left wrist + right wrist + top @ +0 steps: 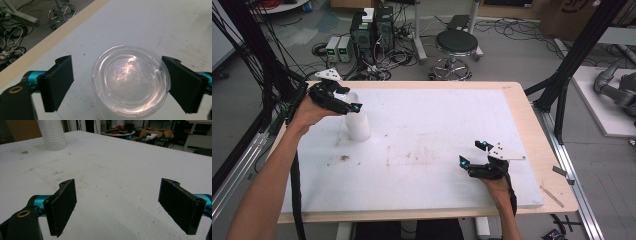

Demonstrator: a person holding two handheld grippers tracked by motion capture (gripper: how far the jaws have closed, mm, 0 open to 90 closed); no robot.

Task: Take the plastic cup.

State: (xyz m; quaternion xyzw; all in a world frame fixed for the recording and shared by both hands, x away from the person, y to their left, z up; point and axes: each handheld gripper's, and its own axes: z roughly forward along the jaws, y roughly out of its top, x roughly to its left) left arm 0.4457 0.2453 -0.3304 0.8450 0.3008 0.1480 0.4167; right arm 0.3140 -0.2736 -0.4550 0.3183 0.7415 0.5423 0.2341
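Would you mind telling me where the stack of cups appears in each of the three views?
High view: the cup stack stands upper left on the white board, under the left gripper.
Left gripper view: seen from above, centre, its rim between the open jaws.
Right gripper view: top left, far across the board.
Shared landmark: the board's smudges, near the stack.

White ribbed cup stack (357,122), clear lid (130,80), black fingers (62,205), white board (437,135)
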